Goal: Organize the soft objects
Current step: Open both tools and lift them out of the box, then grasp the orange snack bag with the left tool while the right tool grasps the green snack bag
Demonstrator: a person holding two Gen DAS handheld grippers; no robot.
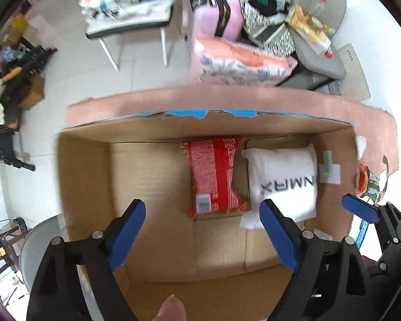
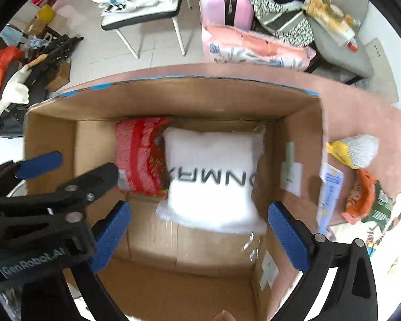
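Note:
An open cardboard box (image 1: 85,176) (image 2: 299,112) sits on a pink table. Inside lie a red packet (image 1: 214,174) (image 2: 139,155) and, to its right, a white pillow with black letters (image 1: 283,179) (image 2: 214,174). My left gripper (image 1: 200,230) is open and empty above the box's near part. My right gripper (image 2: 200,230) is open and empty above the pillow's near edge. The right gripper's blue finger (image 1: 361,208) shows at the right in the left wrist view. The left gripper's finger (image 2: 40,164) shows at the left in the right wrist view.
On the pink table (image 2: 361,112) right of the box lie a white and yellow bag (image 2: 358,149), an orange and green packet (image 2: 363,195) and a blue-white sachet (image 2: 328,198). Behind are a chair (image 2: 147,13), a pink suitcase (image 2: 227,0) and a pink bedding pack (image 2: 256,48).

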